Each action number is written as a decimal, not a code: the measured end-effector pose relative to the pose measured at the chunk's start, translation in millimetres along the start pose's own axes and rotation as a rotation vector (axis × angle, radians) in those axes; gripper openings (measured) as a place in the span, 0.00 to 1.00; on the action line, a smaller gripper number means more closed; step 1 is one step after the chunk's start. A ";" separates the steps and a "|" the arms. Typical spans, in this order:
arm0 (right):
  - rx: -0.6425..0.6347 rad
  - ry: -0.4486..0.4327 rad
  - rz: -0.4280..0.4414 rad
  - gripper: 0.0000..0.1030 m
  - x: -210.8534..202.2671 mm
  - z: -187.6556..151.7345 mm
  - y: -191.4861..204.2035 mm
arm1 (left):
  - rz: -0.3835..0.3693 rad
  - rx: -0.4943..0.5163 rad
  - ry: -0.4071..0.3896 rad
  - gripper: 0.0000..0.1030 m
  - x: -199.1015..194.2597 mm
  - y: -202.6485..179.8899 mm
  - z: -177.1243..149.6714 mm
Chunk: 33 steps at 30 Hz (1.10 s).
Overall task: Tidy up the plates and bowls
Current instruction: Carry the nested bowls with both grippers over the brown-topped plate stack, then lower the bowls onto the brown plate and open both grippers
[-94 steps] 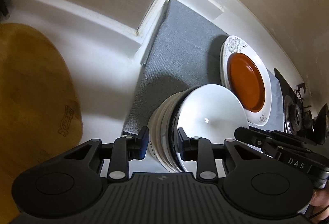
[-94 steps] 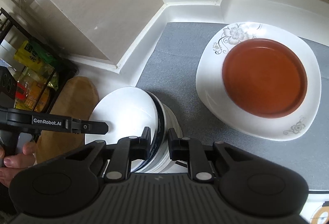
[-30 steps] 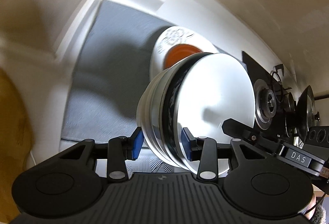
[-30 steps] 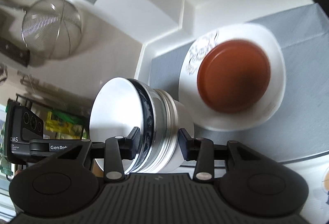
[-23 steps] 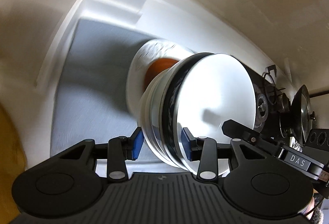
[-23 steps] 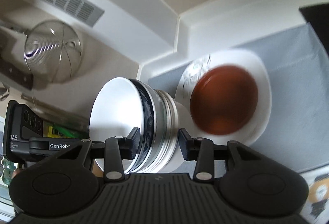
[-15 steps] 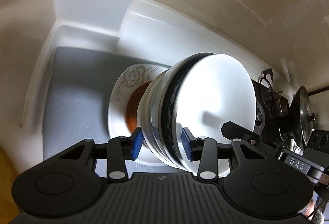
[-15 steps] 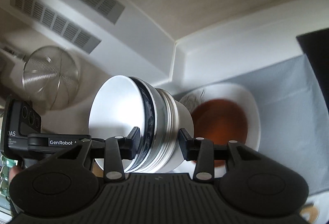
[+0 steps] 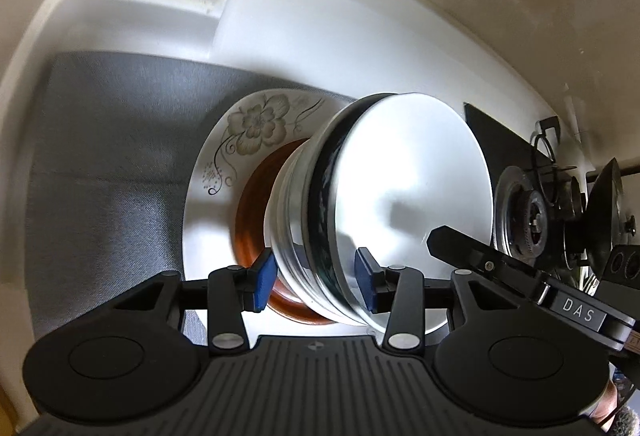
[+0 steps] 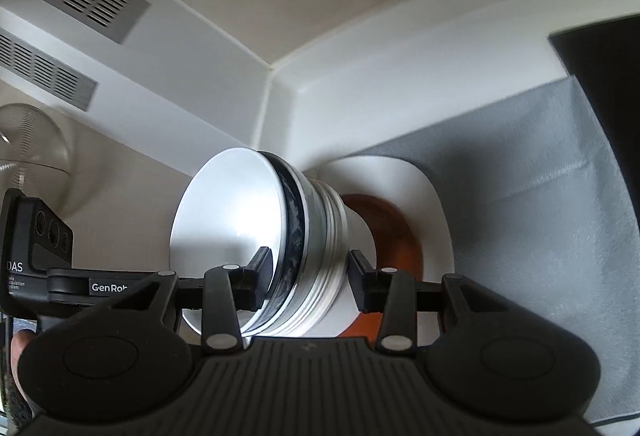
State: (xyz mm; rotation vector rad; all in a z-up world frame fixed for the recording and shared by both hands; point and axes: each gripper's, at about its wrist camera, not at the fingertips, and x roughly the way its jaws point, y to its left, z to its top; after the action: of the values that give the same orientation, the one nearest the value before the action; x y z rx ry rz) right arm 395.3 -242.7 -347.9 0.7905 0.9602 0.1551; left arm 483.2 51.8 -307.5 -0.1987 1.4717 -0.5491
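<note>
Bowl stack (image 9: 360, 204): you are gripping it with both the left gripper (image 9: 316, 278) and right gripper (image 10: 310, 276) jaws, hovering over the brown plate (image 9: 250, 220); be lowering level, centred.

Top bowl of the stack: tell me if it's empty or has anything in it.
Empty. The top bowl shows only a bare, glossy white inside in both wrist views, with just reflections and a gripper's shadow across it.
</note>
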 end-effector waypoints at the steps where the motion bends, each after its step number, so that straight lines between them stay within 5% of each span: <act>1: 0.000 0.001 -0.003 0.44 3.0 -0.7 -1.7 | -0.001 -0.002 0.002 0.44 1.7 5.3 -0.1; 17: -0.059 -0.017 -0.038 0.45 20.0 -23.1 -11.5 | 0.056 0.123 -0.118 0.42 15.3 -1.0 -17.3; 23: -0.160 -0.135 -0.204 0.66 -14.9 -46.1 18.6 | 0.177 0.163 -0.291 0.57 -24.8 -16.8 -45.8; 28: -0.285 -0.147 -0.325 0.81 -51.3 -82.0 65.3 | 0.182 0.209 -0.391 0.82 -84.1 -48.8 -91.2; 33: -0.353 -0.166 -0.330 0.91 -103.7 -111.6 112.8 | 0.276 0.268 -0.493 0.94 -145.6 -108.0 -154.5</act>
State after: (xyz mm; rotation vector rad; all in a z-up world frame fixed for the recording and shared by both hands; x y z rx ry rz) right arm 271.5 -149.0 -239.0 0.3091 0.8614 -0.0285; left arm 307.6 57.3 -146.6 0.0784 0.9161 -0.4281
